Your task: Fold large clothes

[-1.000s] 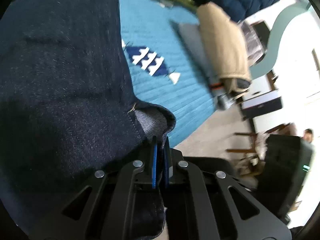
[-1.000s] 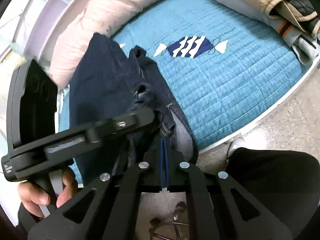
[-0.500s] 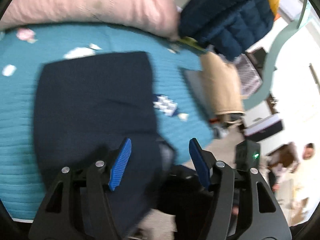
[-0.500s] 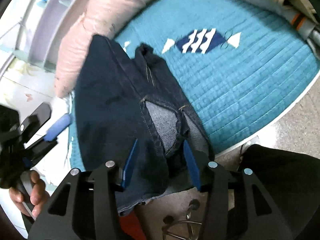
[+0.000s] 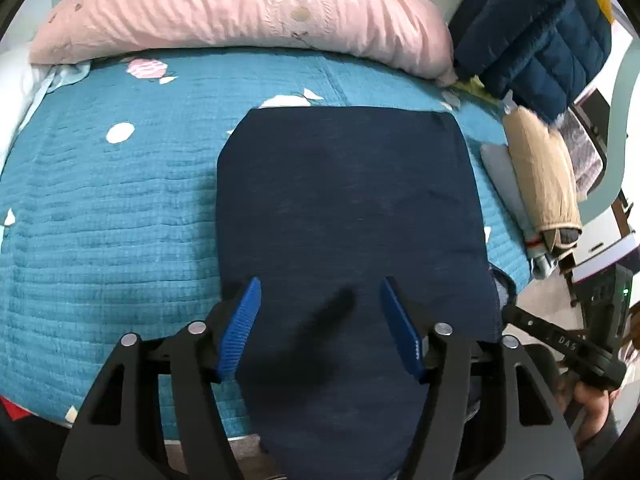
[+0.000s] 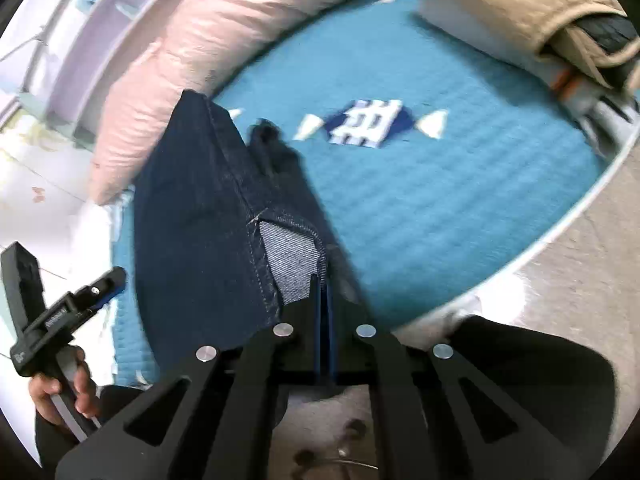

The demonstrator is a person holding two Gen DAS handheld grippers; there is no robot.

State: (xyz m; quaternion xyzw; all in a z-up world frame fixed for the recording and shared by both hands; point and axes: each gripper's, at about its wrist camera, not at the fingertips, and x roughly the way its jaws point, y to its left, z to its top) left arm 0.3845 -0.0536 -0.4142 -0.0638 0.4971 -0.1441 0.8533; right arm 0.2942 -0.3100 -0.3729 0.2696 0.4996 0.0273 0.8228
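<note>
Dark navy jeans (image 5: pixel 344 200) lie folded in a flat rectangle on the teal quilt (image 5: pixel 120 208), their near end hanging over the bed's edge. My left gripper (image 5: pixel 320 282) hovers above that near end with its jaws opening; nothing is pinched between the blue pads. My right gripper (image 6: pixel 323 280) is shut on the jeans (image 6: pixel 200 208) at the near right corner, where the paler inside of the denim shows. The left gripper (image 6: pixel 64 312) appears at the left of the right wrist view, held by a hand.
A pink duvet (image 5: pixel 240 8) runs along the back of the bed. A navy puffer jacket (image 5: pixel 536 40) and a folded beige garment (image 5: pixel 540 176) lie at the right. The bed's edge (image 6: pixel 560 236) and the floor (image 6: pixel 580 300) are in front.
My left gripper let go of the denim, opened and drew back and up from the jeans. My right gripper opened briefly, then shut again on the jeans' corner.
</note>
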